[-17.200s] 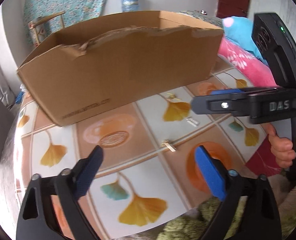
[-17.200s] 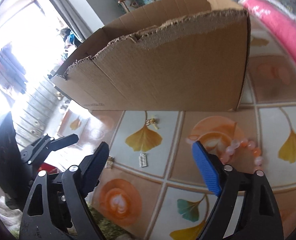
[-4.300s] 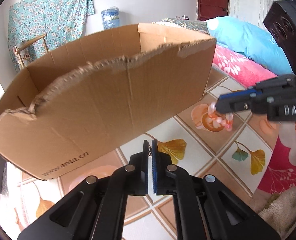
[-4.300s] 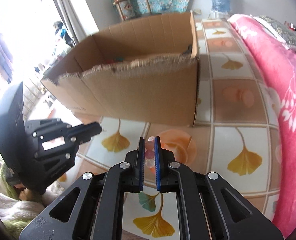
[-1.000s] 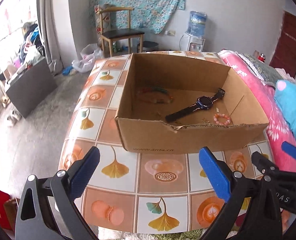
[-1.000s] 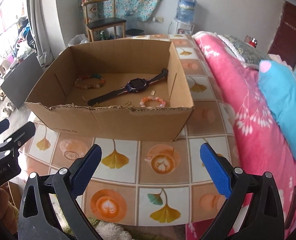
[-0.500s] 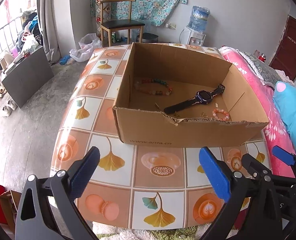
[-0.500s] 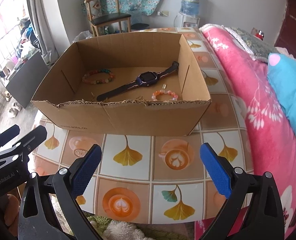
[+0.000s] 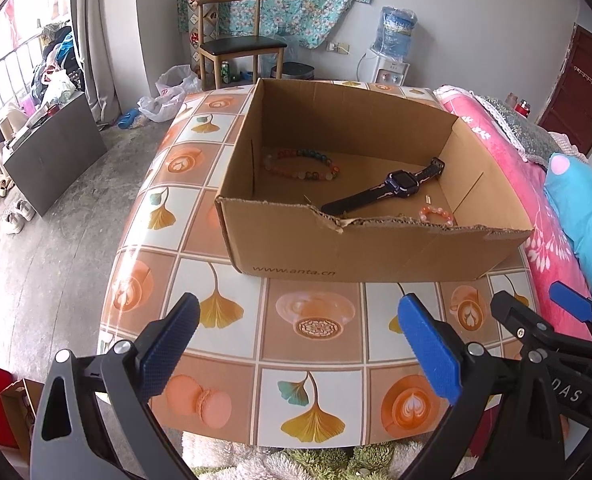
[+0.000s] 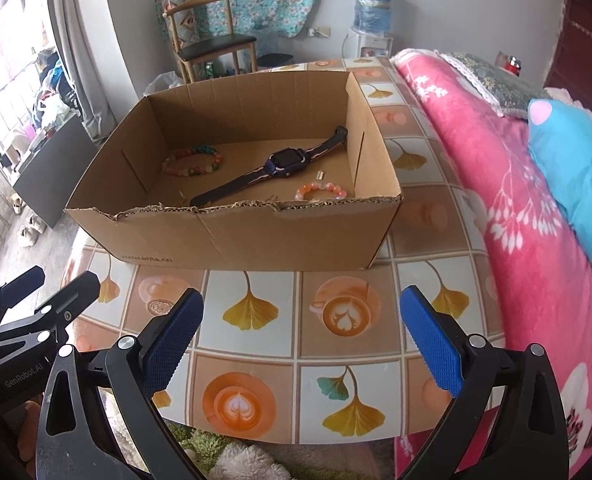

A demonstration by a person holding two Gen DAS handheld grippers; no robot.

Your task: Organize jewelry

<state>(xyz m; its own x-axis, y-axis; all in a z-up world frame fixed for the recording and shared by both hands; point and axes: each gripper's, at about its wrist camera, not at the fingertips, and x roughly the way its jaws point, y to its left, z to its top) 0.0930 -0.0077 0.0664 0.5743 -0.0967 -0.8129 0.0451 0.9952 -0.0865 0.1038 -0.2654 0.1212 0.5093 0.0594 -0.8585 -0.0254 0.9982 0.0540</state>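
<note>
Jewelry all lies in the box, as far as you can see. That box sits on the bench, near the bed side. No piece shows on the bench tiles, so the job looks about done.

Your left tool is spread wide and holds nothing. Your right tool is spread wide too, and it is empty. Both hang above the near end of the bench, well apart from the box.

What could go wrong? The front wall of the box is torn and low. If you bump it with a tool, the box could slide or tip, and small bits could spill out. The box is also close to the bed edge of the bench, so a hard push could send it off.

Now look inside, big to small. The watch lies slanted across the middle of the box floor. The long bead bracelet lies at the back left. The pink bracelet lies near the front right, just behind the torn wall. A tiny silver clip lies between the watch and the pink bracelet. Some very small gold bits sit by the front wall, but they are too small to name.
</note>
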